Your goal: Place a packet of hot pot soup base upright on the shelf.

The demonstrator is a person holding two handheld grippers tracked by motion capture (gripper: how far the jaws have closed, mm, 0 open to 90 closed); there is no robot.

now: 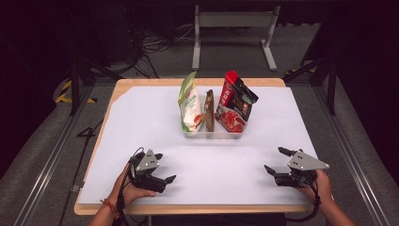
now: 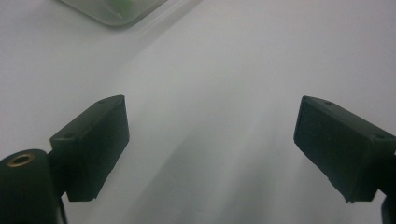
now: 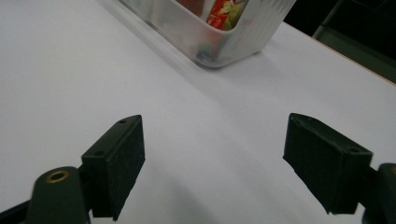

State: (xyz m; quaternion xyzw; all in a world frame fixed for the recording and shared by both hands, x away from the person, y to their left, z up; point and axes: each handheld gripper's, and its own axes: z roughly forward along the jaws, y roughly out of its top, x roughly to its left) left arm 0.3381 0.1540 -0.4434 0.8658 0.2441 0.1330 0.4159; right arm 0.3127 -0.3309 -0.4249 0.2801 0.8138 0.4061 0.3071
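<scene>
A clear plastic bin (image 1: pixel 214 135) stands at the middle of the white-covered table (image 1: pixel 141 117). Three snack packs stand upright in it: a green and white bag (image 1: pixel 189 106) at the left, a thin brown packet (image 1: pixel 209 111) in the middle, and a red and black bag (image 1: pixel 234 106) at the right. My left gripper (image 1: pixel 166 166) rests near the front left of the table, open and holding nothing (image 2: pixel 210 140). My right gripper (image 1: pixel 273 159) sits near the front right, also open and holding nothing (image 3: pixel 212 158). The right gripper view has the bin's corner (image 3: pixel 233 37) ahead of the jaws. Another corner of the bin (image 2: pixel 116 11) shows at the top of the left gripper view.
A wooden rim (image 1: pixel 197 209) runs along the table's front edge. A grey metal frame (image 1: pixel 233 28) stands on the floor behind the table, with cables (image 1: pixel 150 44) to its left. Metal rails (image 1: pixel 42 165) flank both sides.
</scene>
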